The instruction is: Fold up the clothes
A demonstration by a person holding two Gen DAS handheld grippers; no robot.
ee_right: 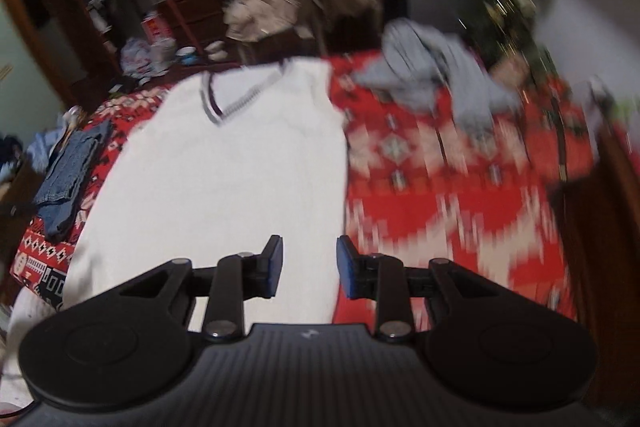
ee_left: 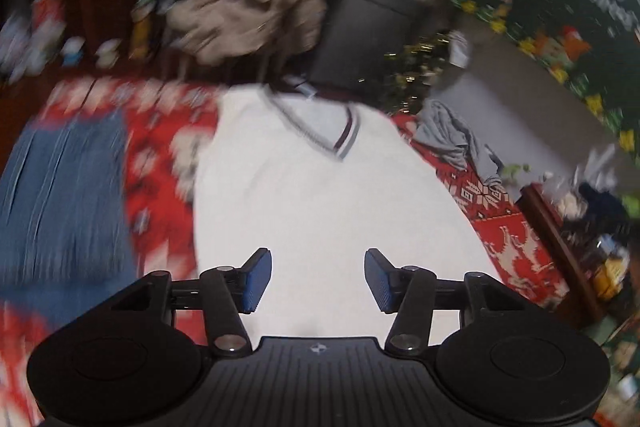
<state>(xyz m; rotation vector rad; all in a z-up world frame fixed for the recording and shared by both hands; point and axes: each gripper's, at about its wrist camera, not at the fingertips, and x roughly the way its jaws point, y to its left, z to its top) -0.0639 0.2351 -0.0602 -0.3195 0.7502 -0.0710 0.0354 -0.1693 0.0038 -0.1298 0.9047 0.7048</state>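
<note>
White top (ee_left: 312, 195) lies flat, collar away, on the red cloth (ee_right: 432, 195), narrow as if its sides are tucked in. Left tool (ee_left: 318, 281) and right tool (ee_right: 309, 267) hover spread, empty, above the near end. Any pinch: catch all layers, both corners level.

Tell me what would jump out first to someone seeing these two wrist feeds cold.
The white V-neck sweater dominates, spread flat on the red patterned blanket, collar at the far end. Denim jeans lie folded to its left and a crumpled grey garment sits at the far right. Both the left hand-held gripper and the right hand-held gripper are open and empty over the sweater's near hem.
</note>
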